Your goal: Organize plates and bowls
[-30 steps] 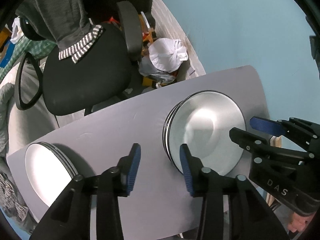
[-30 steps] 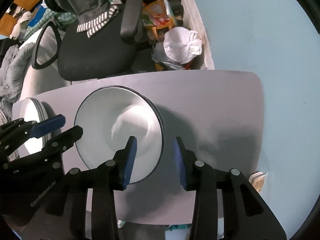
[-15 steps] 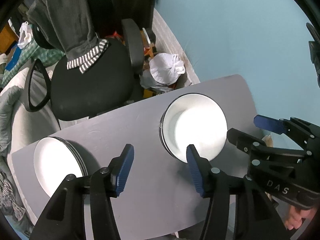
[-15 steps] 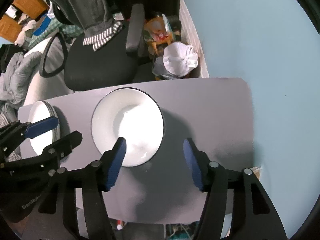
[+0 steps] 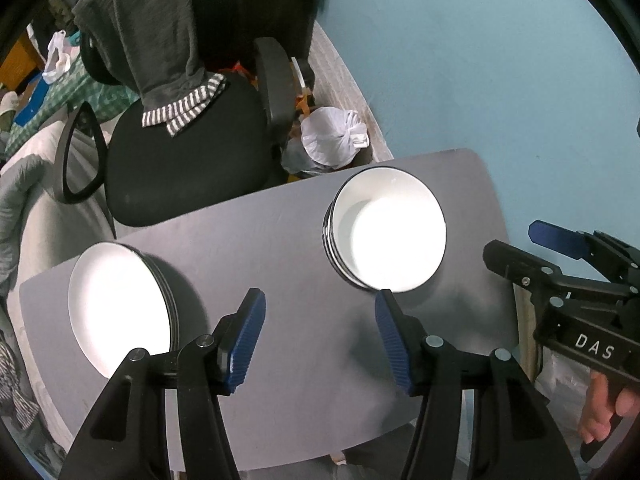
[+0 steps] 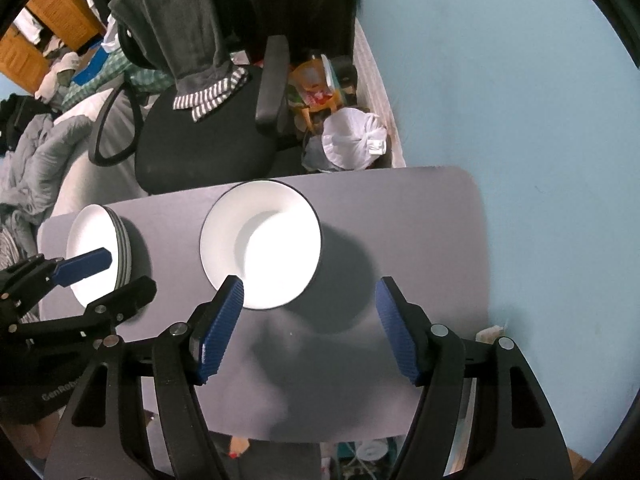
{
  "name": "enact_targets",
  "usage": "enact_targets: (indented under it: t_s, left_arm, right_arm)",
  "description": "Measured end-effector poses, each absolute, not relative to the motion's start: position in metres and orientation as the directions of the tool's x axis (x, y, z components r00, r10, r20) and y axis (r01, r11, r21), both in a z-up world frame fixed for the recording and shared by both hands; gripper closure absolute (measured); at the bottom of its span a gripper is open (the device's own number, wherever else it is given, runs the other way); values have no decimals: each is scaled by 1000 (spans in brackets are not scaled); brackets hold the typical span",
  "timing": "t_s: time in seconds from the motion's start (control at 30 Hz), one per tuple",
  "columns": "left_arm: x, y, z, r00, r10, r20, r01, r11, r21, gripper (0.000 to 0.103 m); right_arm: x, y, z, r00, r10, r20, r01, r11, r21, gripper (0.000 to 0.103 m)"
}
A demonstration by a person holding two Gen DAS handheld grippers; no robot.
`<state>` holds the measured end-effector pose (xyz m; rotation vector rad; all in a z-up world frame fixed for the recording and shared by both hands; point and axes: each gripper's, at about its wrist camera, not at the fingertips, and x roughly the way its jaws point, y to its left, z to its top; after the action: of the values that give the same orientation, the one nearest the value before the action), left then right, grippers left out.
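A stack of white bowls with dark rims [image 5: 386, 236] [image 6: 260, 244] stands mid-table on the grey table [image 5: 280, 240] [image 6: 420, 220]. A stack of white plates [image 5: 120, 304] [image 6: 98, 248] rests at the table's left end. My left gripper [image 5: 320, 336] [image 6: 128, 272] hangs open above the bare table between the two stacks, nothing between its blue pads. My right gripper [image 6: 308, 328] [image 5: 516, 242] hovers above the table beside the bowls' near right rim; its jaws are opening and hold nothing.
A black office chair [image 5: 180, 168] with a grey garment draped on it stands behind the table. A white plastic bag [image 5: 334, 140] and clutter sit on the floor by the blue wall [image 5: 480, 60]. Bedding lies at the left. A hand [image 5: 604, 412] grips the right tool.
Both grippers have risen away from the table, so the stacks look smaller. Both pairs of jaws have spread wider. The stacks have not moved.
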<state>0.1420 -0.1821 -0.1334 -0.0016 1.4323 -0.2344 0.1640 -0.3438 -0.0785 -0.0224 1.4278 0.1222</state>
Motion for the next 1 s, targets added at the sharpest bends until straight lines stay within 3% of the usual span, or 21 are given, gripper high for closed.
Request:
enact_targets:
  t_s: [1.0]
  left_arm:
    - [144,-178,-162,29,-137,-990,162,978,-131,42]
  right_arm:
    - [150,-368,-109,80,44,-996,-91,995,36,34]
